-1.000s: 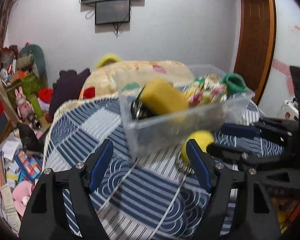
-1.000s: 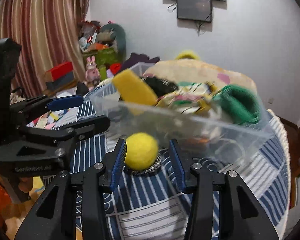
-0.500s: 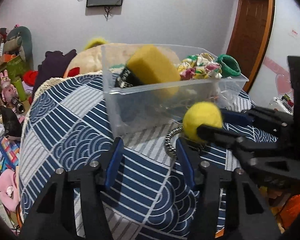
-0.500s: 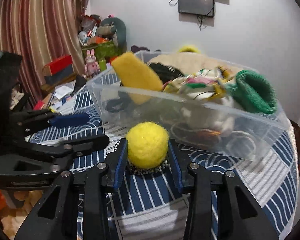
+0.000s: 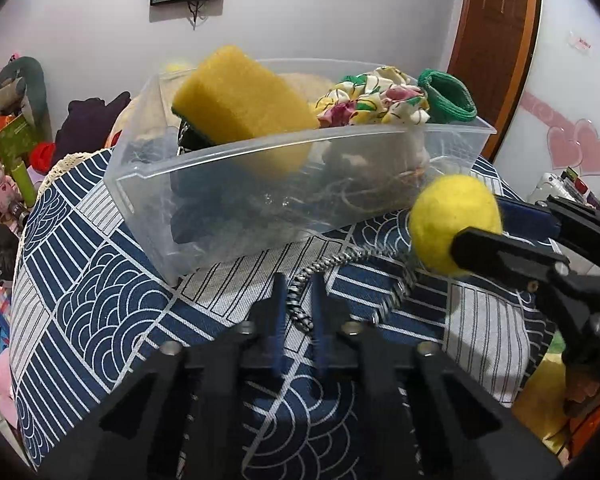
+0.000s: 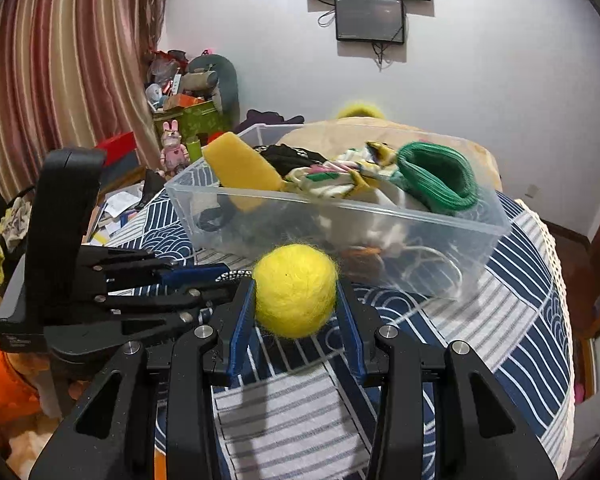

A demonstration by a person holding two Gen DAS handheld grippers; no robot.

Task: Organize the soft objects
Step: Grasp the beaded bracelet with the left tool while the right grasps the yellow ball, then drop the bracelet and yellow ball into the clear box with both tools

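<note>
Covering the table: blue patterned cloth point(image 5: 100, 300). Clear bin point(image 5: 300, 184), fuller in view than earlier. Right gripper point(image 6: 296, 312) clamping yellow felt ball point(image 6: 296, 290) just before bin. Left gripper point(image 5: 296, 312), wide earlier, now pinched on speckled cord point(image 5: 300, 312).

The left gripper point(image 5: 298, 300) is closed on a black-and-white cord point(image 5: 332, 262) lying on the blue patterned cloth point(image 5: 100, 296), just in front of the clear plastic box point(image 5: 260, 208). In the box sit a yellow sponge point(image 5: 244, 116), flowered fabric point(image 5: 372, 102) and a green band point(image 5: 448, 98). Right of the box, the right gripper point(image 5: 480, 228) grips a yellow felt ball point(image 5: 448, 220).
</note>
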